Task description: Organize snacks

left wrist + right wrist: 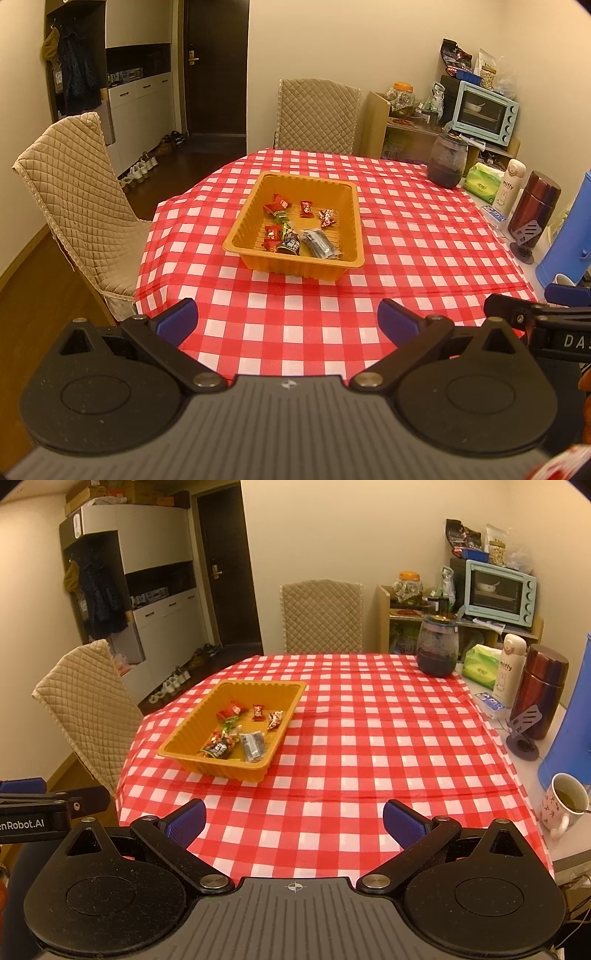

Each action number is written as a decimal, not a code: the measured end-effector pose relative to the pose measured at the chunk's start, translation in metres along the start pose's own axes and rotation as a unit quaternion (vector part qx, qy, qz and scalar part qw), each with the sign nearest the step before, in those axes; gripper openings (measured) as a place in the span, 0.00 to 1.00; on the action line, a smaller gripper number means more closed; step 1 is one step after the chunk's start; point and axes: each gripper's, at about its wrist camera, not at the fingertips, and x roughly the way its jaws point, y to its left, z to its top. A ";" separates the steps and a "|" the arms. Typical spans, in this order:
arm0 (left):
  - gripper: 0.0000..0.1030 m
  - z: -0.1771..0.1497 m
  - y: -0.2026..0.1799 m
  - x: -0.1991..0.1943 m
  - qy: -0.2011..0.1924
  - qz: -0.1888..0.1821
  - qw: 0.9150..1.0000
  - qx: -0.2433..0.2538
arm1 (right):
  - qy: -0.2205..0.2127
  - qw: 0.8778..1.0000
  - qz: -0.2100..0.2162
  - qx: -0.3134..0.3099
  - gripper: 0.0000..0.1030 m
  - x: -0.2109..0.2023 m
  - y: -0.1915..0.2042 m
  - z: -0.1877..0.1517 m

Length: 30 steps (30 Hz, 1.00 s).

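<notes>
An orange plastic tray (347, 195) (192, 720) sits on the red-and-white checked tablecloth, left of the table's middle. Inside it lie several wrapped snacks (299, 230) (240, 734): red candy wrappers, a dark packet and a clear grey packet. My left gripper (288, 319) is open above the near table edge, well short of the tray, nothing between its blue pads. My right gripper (293, 821) is also open and empty, near the front edge, to the right of the tray. The right gripper's tip shows at the right edge of the left wrist view (532, 314).
Two quilted beige chairs (74, 206) (321, 616) stand at the left and far sides. Along the table's right edge: a dark glass jar (437, 646), tissue pack (480, 664), white flask (511, 668), maroon thermos (543, 690), blue jug (569, 738), mug of tea (565, 805).
</notes>
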 end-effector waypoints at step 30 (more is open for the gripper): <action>1.00 -0.003 -0.004 0.000 0.001 -0.004 1.000 0.001 | 0.000 1.000 -0.001 0.000 0.98 0.001 0.001 -0.001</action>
